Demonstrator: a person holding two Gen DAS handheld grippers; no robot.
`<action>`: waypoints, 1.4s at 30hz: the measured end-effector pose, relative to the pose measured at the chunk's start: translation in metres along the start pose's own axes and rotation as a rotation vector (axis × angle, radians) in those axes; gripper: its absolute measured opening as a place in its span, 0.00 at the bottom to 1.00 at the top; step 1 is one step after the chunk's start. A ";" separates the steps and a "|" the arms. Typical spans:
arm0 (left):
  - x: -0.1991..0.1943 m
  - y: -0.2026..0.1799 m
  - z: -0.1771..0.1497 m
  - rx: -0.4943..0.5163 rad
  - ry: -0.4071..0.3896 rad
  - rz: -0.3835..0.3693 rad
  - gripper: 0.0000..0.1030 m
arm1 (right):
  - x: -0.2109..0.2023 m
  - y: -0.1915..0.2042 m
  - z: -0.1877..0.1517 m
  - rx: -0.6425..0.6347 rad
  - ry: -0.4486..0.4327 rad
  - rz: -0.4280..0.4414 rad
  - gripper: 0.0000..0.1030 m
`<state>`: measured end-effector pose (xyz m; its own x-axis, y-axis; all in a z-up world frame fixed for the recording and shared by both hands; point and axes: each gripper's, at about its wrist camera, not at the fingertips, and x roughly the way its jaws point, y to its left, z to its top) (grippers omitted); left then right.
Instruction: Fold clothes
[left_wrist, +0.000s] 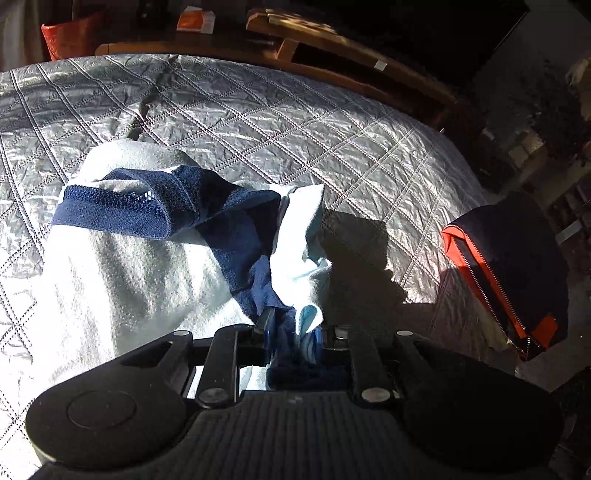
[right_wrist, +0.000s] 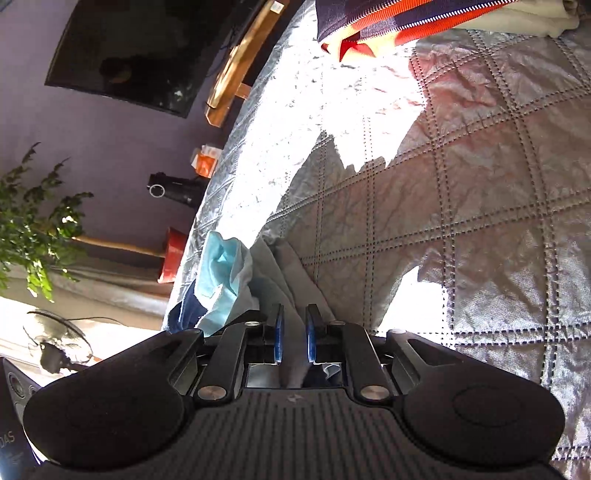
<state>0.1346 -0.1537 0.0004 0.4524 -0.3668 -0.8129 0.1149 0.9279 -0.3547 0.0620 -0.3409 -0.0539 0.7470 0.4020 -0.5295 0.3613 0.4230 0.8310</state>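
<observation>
The left gripper (left_wrist: 290, 325) is clamping a bunched corner of the garment (left_wrist: 122, 266), a pale grey piece with a navy ribbed band (left_wrist: 122, 214) and light blue lining. The cloth is running straight out from between the jaws and spreading over the quilted silver bedspread (left_wrist: 258, 122), toward the bedspread's near left part. The navy band is twisting across the top of the pale cloth.

In the right wrist view, the right gripper (right_wrist: 294, 332) is holding its blue pads (right_wrist: 279, 332) a little apart, with a fold of the same pale grey cloth (right_wrist: 284, 266) lying between them; whether the pads are pressing it cannot be told. The rest of the garment is bunching just left of the jaws at the bedspread's (right_wrist: 480, 184) edge.

A navy and orange zipped garment (left_wrist: 513, 266) is lying at the bedspread's far right edge, well apart from both grippers.
</observation>
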 end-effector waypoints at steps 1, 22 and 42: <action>-0.002 -0.002 0.000 0.003 -0.003 -0.008 0.22 | -0.002 -0.001 0.002 0.007 -0.017 -0.008 0.29; -0.013 0.091 0.044 -0.309 -0.106 -0.091 0.35 | 0.012 0.071 -0.033 -0.629 0.036 -0.071 0.32; -0.011 0.125 0.102 -0.448 -0.232 -0.112 0.35 | 0.015 0.055 -0.037 -0.615 0.063 -0.124 0.25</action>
<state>0.2340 -0.0269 0.0126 0.6493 -0.3901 -0.6528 -0.1935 0.7454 -0.6379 0.0729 -0.2814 -0.0225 0.6790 0.3596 -0.6401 0.0419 0.8514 0.5228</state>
